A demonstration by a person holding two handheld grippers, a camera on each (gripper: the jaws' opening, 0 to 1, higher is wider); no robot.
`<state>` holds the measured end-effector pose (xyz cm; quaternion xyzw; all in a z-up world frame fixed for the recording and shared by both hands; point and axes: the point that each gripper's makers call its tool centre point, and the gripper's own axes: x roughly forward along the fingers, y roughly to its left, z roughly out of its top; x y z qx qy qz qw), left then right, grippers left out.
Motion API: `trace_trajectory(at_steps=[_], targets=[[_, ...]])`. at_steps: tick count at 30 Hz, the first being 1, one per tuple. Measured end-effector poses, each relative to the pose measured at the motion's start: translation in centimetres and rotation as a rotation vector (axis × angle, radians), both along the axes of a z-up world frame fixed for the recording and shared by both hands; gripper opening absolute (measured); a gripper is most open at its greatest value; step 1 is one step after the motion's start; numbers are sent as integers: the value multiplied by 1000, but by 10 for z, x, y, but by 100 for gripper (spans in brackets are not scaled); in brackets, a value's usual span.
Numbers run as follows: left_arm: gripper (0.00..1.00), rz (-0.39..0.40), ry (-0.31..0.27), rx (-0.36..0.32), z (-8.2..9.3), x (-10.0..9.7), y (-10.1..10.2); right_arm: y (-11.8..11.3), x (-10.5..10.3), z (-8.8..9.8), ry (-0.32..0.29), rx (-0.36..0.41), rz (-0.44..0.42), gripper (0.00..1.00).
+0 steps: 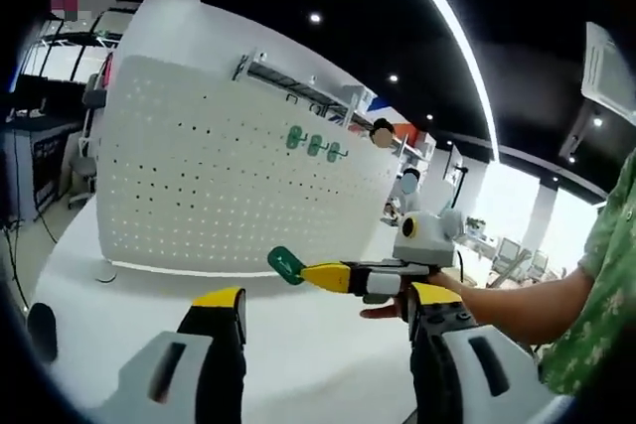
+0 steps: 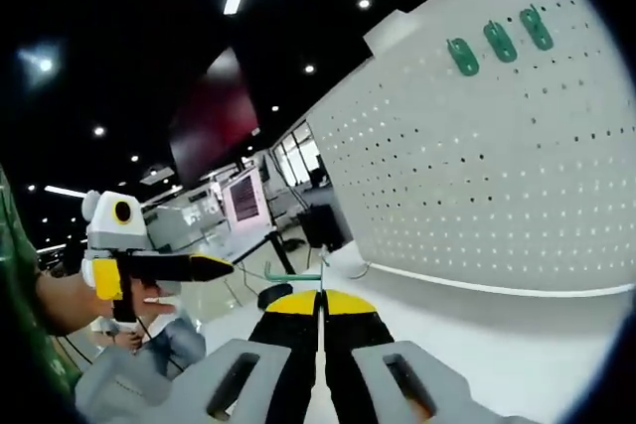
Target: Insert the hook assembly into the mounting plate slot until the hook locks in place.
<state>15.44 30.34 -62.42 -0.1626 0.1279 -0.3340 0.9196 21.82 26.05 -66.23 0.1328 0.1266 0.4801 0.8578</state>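
Right gripper (image 2: pixel 321 297) fingers clamped on green hook (image 1: pixel 287 264) | left gripper (image 1: pixel 328 305) fingers apart, empty | three hooks (image 1: pixel 314 144) sat on white pegboard (image 1: pixel 209 186)

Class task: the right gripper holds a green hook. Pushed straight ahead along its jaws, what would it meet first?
Probably the white pegboard: the right gripper aims its green hook at the lower panel, though depth is unclear.

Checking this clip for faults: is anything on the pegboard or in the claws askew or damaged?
Nothing stands out. Three green hooks sit in an even row on the white pegboard. The right claw holds another green hook; the left claw is open and empty.
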Motion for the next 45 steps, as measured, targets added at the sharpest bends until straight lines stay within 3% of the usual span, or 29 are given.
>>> trace_trajectory(at_steps=[6, 11, 14, 19, 26, 33, 36, 37, 41, 45], targets=[[59, 20, 24, -93, 7, 5, 1, 0, -5, 13, -31, 22, -12, 0], [52, 35, 18, -100, 13, 11, 0, 2, -9, 23, -79, 25, -18, 0], [50, 45, 28, -158, 20, 15, 0, 0, -10, 28, -99, 36, -33, 0], [48, 50, 32, -167, 22, 19, -3, -1, -13, 42, -155, 72, -51, 0], [41, 62, 46, -248, 33, 26, -5, 0, -15, 55, -218, 107, -68, 0], [37, 67, 36, -259, 38, 31, -7, 1, -18, 66, -259, 136, -78, 0], [22, 83, -49, -261, 48, 33, -5, 2, -19, 68, -266, 140, -75, 0], [18, 78, -51, -261, 49, 32, -6, 2, -20, 68, -265, 141, -73, 0], [23, 71, -21, -246, 44, 34, -8, 2, -21, 70, -267, 145, -73, 0], [17, 73, -31, -270, 47, 34, -8, 3, -23, 74, -278, 152, -72, 0]])
